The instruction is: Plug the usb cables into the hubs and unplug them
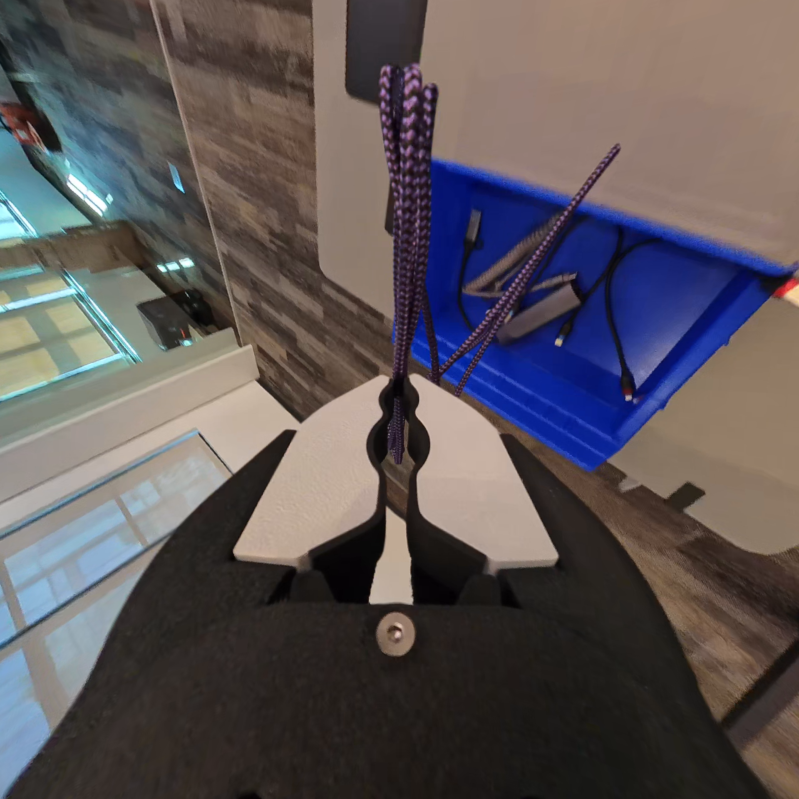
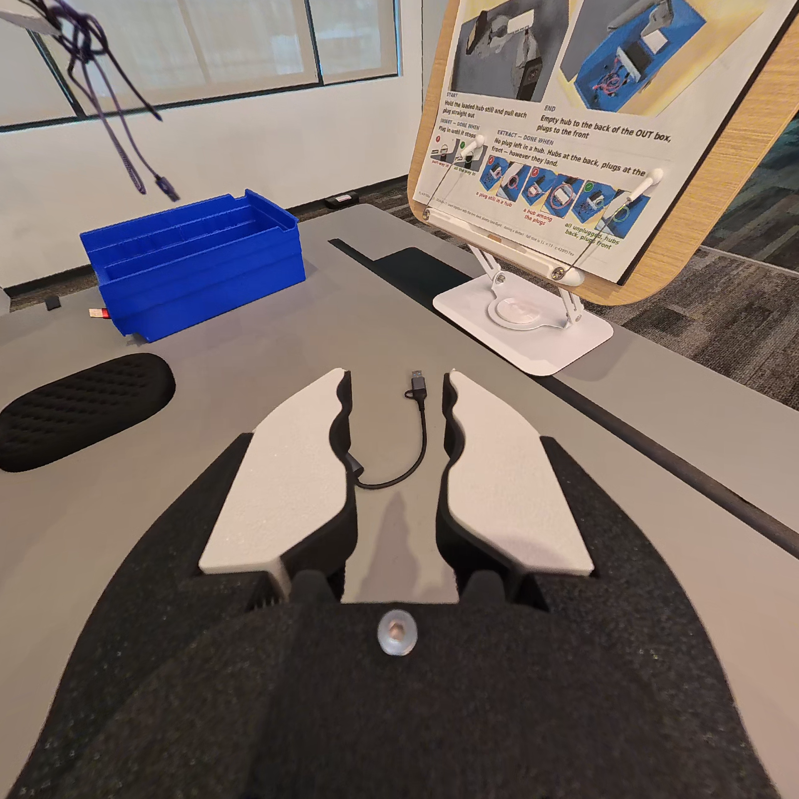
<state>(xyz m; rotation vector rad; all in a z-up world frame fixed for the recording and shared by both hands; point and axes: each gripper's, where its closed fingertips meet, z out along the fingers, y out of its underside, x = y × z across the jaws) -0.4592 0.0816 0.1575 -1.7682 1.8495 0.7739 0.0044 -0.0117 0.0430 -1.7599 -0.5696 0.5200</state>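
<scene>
In the right wrist view, the right gripper (image 2: 397, 380) is seen low over the grey table (image 2: 302, 354), its jaws spread wide and holding nothing. Between its fingers a short black cable (image 2: 421, 436) lies on the table, its long axis running away from the camera, its metal USB plug (image 2: 418, 380) pointing toward the far edge. Its other end disappears under the left finger. Left of the gripper a black padded rest (image 2: 82, 406) is seen. Beyond it stands the blue bin (image 2: 194, 259), its interior hidden from this angle; a small red-tipped plug (image 2: 98, 313) lies just beside the bin's near left corner. To the right of the bin a white stand bearing an instruction sheet (image 2: 544, 142) is placed.

Only in the left wrist view is the bin's interior (image 1: 674, 311) shown: a grey hub (image 1: 540, 313) lies there with several black cables and a grey braided one. In that view the left gripper (image 1: 398, 382) is closed narrowly on a bundle of purple braided cable (image 1: 408, 225), whose loops run straight away from the tips, while looser strands cross in front of the bin. From the right wrist view the same bundle (image 2: 93, 91) is seen hanging above the bin, its ends pointing down.
</scene>
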